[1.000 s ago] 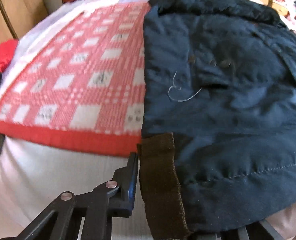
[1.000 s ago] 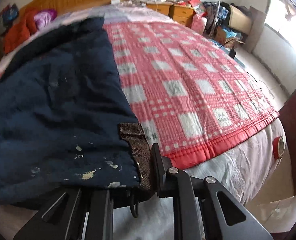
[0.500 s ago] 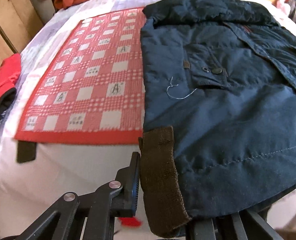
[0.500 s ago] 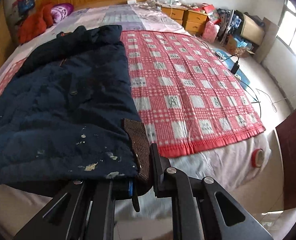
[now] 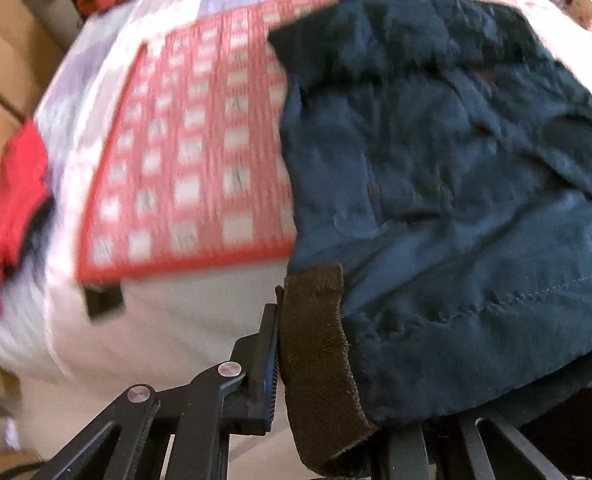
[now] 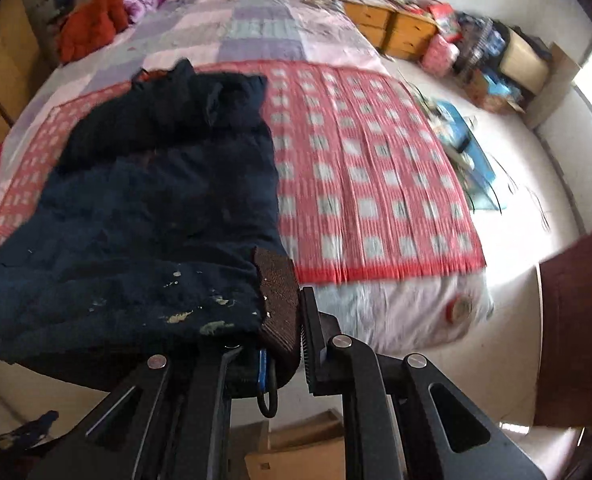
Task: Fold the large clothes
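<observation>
A large navy jacket (image 5: pixel 448 184) lies lengthwise on a red and white checked blanket (image 5: pixel 199 168) on the bed. My left gripper (image 5: pixel 316 380) is shut on the jacket's bottom corner at its brown ribbed hem band (image 5: pixel 316 344). The right wrist view shows the same navy jacket (image 6: pixel 155 208), paint-flecked near its hem. There my right gripper (image 6: pixel 283 340) is shut on the other bottom corner at a brown ribbed band (image 6: pixel 277 300). Both corners hang lifted above the foot of the bed, and the collar end still rests on the checked blanket (image 6: pixel 368 184).
A red garment (image 5: pixel 11 208) lies at the bed's left edge and an orange-red one (image 6: pixel 91 24) near the wooden headboard. Wooden bedside drawers (image 6: pixel 396 28) and floor clutter (image 6: pixel 488 64) stand to the right. A tape roll (image 6: pixel 460 308) sits at the bed's foot. A cardboard box (image 6: pixel 296 456) lies below.
Both grippers have risen, lifting the jacket's hem corners off the bed. More of the bed and floor shows in both views, and the jacket body is bunching toward its collar.
</observation>
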A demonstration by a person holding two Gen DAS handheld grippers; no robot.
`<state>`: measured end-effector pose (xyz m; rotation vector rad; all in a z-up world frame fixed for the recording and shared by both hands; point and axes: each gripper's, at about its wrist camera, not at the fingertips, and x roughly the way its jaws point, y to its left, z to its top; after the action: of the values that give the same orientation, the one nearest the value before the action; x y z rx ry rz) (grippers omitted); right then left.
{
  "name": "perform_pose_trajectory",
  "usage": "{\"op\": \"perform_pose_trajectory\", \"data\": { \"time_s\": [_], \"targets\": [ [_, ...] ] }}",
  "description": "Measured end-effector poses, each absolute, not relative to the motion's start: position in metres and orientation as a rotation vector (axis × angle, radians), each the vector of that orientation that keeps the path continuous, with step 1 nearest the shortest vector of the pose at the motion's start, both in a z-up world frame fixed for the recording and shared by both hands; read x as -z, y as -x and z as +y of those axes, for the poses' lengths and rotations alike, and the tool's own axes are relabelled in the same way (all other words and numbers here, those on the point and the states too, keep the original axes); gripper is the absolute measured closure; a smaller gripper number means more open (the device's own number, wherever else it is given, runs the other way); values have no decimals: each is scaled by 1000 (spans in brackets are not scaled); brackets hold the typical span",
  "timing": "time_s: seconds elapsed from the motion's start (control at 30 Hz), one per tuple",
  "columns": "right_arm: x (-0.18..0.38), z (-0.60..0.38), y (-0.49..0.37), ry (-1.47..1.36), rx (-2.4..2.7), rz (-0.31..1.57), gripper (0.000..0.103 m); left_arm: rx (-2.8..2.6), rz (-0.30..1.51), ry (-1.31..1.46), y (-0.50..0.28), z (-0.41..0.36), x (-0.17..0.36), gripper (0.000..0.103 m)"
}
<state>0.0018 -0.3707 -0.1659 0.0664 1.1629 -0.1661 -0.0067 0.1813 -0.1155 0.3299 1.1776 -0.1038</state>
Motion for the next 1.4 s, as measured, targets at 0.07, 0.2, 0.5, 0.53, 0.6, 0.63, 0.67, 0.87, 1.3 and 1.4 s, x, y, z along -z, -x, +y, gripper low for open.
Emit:
{"op": "perform_pose_trajectory", "data": {
  "time_s": [0.07,0.2,0.5,0.53,0.6,0.63,0.67,0.87,1.3,1.4],
  "targets": [
    [145,-373,-35,-49,124,1130,89,101,1153,-333,-27,179,95,85],
    [117,-386,-108,-28,62,1055,89,78,1115,-347,-116,168,58,84],
    [120,-406,-334,-38,5,1028,89,28,1176,-346,-314,150,71,84],
    [128,-409,-354,-50,9,1042,89,23,1194,-337,-337,148,82,84],
    [150,-412,-399,-76,33,1073,89,16,1217,-327,-377,143,103,84],
    [160,-414,-413,-82,42,1083,89,16,1229,-328,-393,140,113,84],
    [176,-415,-437,-81,66,1108,89,16,1246,-335,-413,136,128,84],
    [265,-409,-510,-35,183,1185,89,15,1340,-388,-493,116,225,81],
    [363,-412,-564,-60,297,1261,76,97,1333,-275,-543,120,268,41],
    [349,-420,-565,-60,286,1263,45,159,1327,-147,-560,138,237,30]
  ]
}}
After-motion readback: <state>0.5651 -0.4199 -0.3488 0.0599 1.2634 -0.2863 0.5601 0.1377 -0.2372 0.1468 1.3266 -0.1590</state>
